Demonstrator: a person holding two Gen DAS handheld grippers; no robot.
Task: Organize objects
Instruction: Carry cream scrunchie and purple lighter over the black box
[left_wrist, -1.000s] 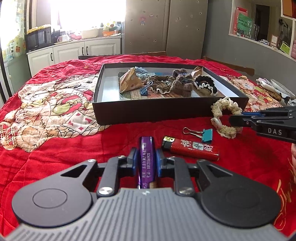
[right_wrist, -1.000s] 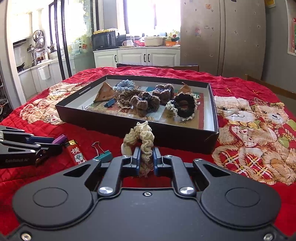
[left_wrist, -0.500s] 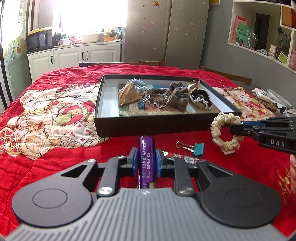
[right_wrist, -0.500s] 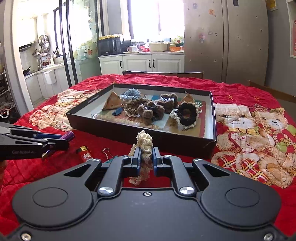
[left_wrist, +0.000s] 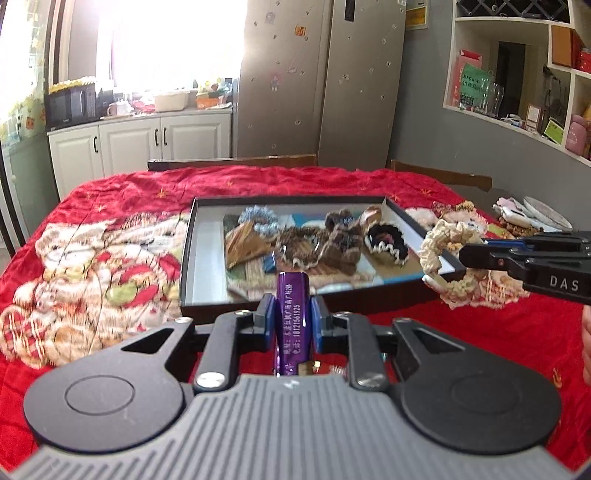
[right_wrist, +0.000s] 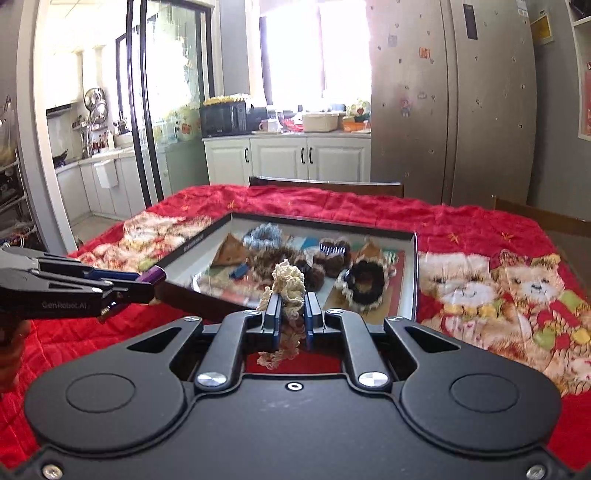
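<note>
My left gripper is shut on a purple lighter and holds it in the air in front of the black box. My right gripper is shut on a cream scrunchie and holds it above the box's near wall. The scrunchie also shows in the left wrist view by the box's right front corner, pinched by the right gripper. The left gripper with the lighter tip shows at the left of the right wrist view. The box holds several scrunchies, a brown pouch and a blue clip.
A red cloth with bear prints covers the table. Small objects and a plate lie at the far right edge. Chair backs stand behind the table. A fridge and white cabinets are further back.
Both grippers have risen and moved forward toward the box with their objects. The red lighter and the teal binder clip on the cloth have dropped out of view below.
</note>
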